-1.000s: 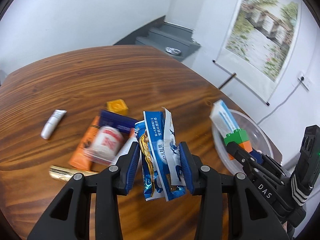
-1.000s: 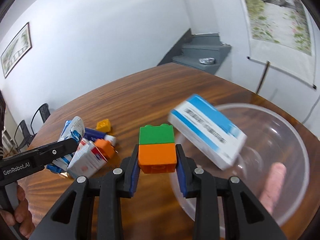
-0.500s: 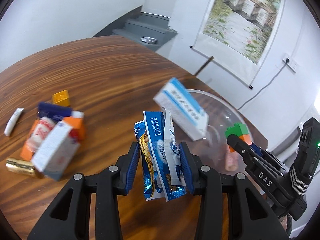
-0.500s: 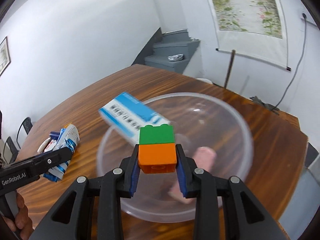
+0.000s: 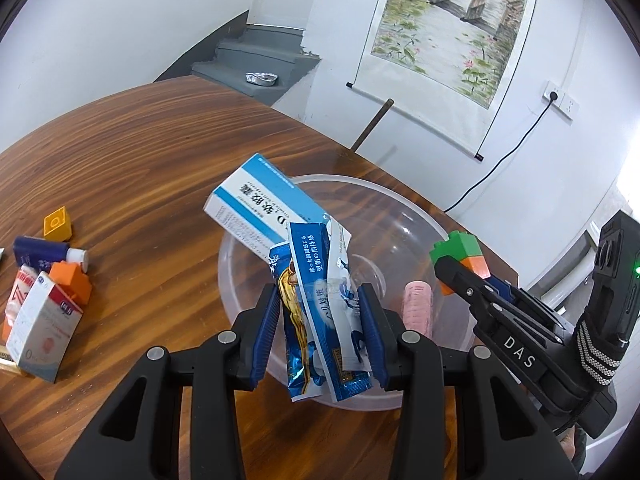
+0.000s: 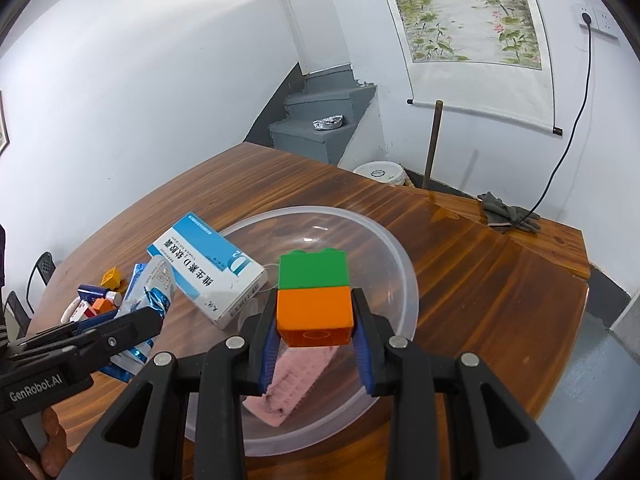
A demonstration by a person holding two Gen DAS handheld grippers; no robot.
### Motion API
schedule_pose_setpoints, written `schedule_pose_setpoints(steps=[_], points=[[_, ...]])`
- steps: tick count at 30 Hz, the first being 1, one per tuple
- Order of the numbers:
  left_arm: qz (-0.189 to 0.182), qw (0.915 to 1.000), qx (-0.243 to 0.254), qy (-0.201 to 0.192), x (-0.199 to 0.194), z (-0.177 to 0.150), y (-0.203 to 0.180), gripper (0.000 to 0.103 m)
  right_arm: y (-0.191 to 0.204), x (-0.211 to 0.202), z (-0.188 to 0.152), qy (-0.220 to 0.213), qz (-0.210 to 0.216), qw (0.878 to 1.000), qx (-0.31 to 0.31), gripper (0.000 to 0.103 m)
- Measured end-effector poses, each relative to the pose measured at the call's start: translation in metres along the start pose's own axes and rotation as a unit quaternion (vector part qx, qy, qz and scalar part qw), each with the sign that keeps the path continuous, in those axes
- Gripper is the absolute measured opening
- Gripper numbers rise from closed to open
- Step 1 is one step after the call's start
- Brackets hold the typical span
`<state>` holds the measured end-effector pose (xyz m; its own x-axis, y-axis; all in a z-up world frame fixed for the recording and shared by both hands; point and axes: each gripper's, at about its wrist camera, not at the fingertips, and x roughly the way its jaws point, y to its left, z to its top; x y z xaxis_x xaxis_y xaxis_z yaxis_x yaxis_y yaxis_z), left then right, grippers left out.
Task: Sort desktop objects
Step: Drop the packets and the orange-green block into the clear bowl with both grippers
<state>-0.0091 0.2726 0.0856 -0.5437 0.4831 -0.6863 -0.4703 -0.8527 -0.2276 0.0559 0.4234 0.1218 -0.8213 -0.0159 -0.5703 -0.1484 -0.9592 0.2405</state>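
both tools have swung from the clutter over to the clear bowl (image 5: 400, 216). left tool (image 5: 322, 336) pinches a bunch of blue sachets (image 5: 320, 304) above the bowl's near rim; right tool (image 6: 314, 336) clamps the green-and-orange block (image 6: 314, 296) over its middle, likely for dropping in. a blue-white box (image 6: 208, 268) leans on the rim beside a pink roll (image 6: 292, 384) inside. unsorted items (image 5: 44, 280) wait on the wooden worktop (image 5: 132, 152); white walls, scroll painting (image 5: 460, 32), grey stairs (image 5: 256, 60).

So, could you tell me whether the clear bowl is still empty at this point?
No, a pink roller already lies on the bottom of the clear bowl, and a blue and white box leans over its rim.
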Motion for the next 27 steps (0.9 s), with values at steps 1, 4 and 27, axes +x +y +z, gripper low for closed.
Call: schedule_pose_setpoints(steps=[1, 4, 27], points=[[0.001, 1.0, 0.001, 0.0, 0.001, 0.0, -0.001, 0.043, 0.0, 0.001, 0.001, -0.001, -0.001, 1.0, 0.0, 0.036], [0.004, 1.0, 0.005, 0.0, 0.003, 0.001, 0.0, 0.044, -0.002, 0.006, 0.003, 0.001, -0.003, 1.0, 0.003, 0.036], [0.054, 0.9971, 0.047, -0.027, -0.009, -0.001, 0.002, 0.066, 0.002, 0.003, 0.0, -0.005, -0.021, 1.0, 0.016, 0.054]])
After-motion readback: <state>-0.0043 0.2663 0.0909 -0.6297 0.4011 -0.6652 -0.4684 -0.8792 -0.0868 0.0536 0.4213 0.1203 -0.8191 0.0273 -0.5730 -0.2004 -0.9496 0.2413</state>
